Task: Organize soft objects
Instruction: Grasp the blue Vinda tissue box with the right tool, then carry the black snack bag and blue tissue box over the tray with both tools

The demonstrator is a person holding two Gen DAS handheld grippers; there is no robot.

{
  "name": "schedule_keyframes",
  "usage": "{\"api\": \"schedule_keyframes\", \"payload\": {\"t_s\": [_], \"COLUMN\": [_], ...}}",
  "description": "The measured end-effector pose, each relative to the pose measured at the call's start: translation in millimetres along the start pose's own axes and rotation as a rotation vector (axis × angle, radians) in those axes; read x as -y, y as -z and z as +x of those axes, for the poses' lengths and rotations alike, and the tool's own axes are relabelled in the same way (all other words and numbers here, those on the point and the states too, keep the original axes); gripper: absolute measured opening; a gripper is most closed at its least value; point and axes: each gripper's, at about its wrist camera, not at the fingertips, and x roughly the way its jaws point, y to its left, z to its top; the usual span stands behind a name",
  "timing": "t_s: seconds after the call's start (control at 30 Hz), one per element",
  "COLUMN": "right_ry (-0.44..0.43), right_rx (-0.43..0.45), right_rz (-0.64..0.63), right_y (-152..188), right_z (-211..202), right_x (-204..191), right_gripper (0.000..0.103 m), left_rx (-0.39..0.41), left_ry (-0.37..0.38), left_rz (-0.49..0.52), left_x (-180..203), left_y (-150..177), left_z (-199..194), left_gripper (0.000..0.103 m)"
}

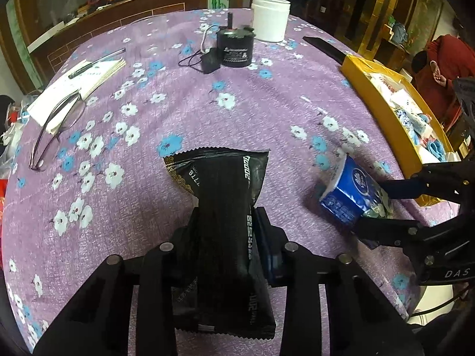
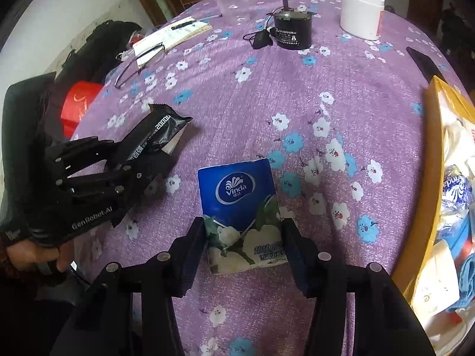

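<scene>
While claws grip black packet (image 1: 221,207) and tissue pack (image 2: 242,207), yellow box (image 1: 383,124) holds packets.

Left gripper (image 1: 225,216), right gripper (image 2: 243,231), both clamped.

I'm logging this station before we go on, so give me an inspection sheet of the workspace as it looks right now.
Surface: round table under a purple floral cloth.
Job's things: black packet held above the cloth; blue Vinda tissue pack; yellow box at the table's right edge, holding soft packs.
Clutter: white jar, black motor, notebook with pen, glasses, dark flat bar.
Grippers: left gripper shut on the black packet; right gripper shut on the tissue pack.
Cables: motor's thin leads to a small black block.
Surroundings: wooden cabinets; person in red at right.
</scene>
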Motion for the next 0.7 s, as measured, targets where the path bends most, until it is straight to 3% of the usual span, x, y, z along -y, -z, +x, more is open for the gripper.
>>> {"api": "schedule_keyframes", "payload": {"t_s": [0.7], "right_ry": [-0.004], "right_rx": [0.075], "right_rz": [0.046], "right_y": [-0.2], "right_z": [-36.4], "right_x": [30.1], "right_gripper": [0.053], "left_rx": [0.078], "left_ry": [-0.064], "left_rz": [0.114], "left_x": [48.0], "left_y": [-17.7], "left_z": [-18.0], "left_gripper": [0.031]}}
